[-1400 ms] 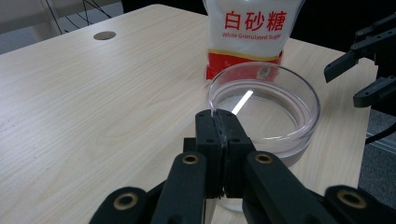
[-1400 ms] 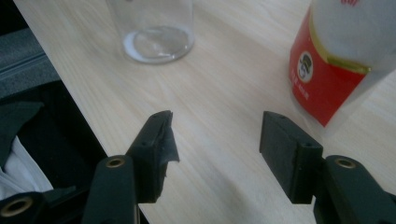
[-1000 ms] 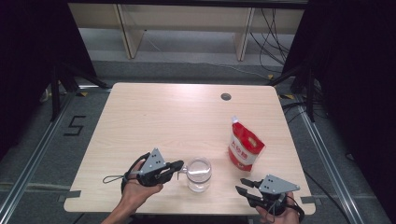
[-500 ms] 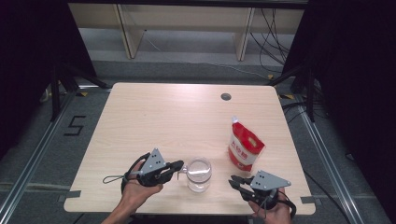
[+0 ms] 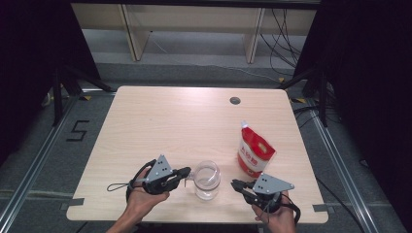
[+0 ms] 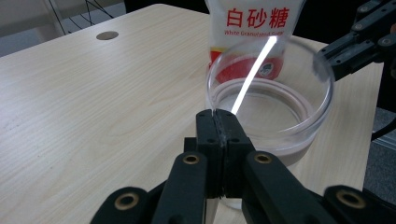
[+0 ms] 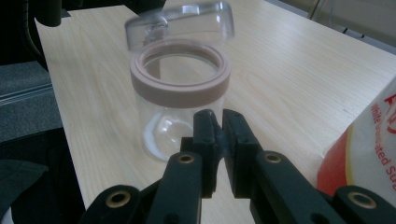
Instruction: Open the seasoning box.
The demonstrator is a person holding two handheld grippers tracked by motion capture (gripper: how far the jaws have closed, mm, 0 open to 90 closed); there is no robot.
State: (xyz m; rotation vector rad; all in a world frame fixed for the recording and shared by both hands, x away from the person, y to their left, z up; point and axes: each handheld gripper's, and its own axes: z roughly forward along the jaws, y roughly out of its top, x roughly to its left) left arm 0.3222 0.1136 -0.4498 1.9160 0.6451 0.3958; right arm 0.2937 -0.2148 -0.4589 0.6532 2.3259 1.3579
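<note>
A clear glass jar [image 5: 207,180] with a pink seal ring [image 7: 180,77] stands near the table's front edge. Its clear hinged lid [image 7: 180,23] is tilted up and open. My left gripper [image 5: 188,171] lies to the jar's left, shut on the lid's rim [image 6: 218,114]. My right gripper [image 5: 234,184] points at the jar from the right, a short way off. Its jaws [image 7: 218,114] have just been closing and are all but shut, with nothing between them. A red and white sugar pouch [image 5: 255,153] stands behind the right gripper.
The wooden table [image 5: 184,126] has a round cable hole [image 5: 235,100] at the back. The front edge runs just under both hands. A shelf unit [image 5: 194,24] stands beyond the table, and dark curtains hang at both sides.
My right gripper has slid left toward the jar and its jaws have narrowed. The left gripper, the jar and the pouch have stayed put.
</note>
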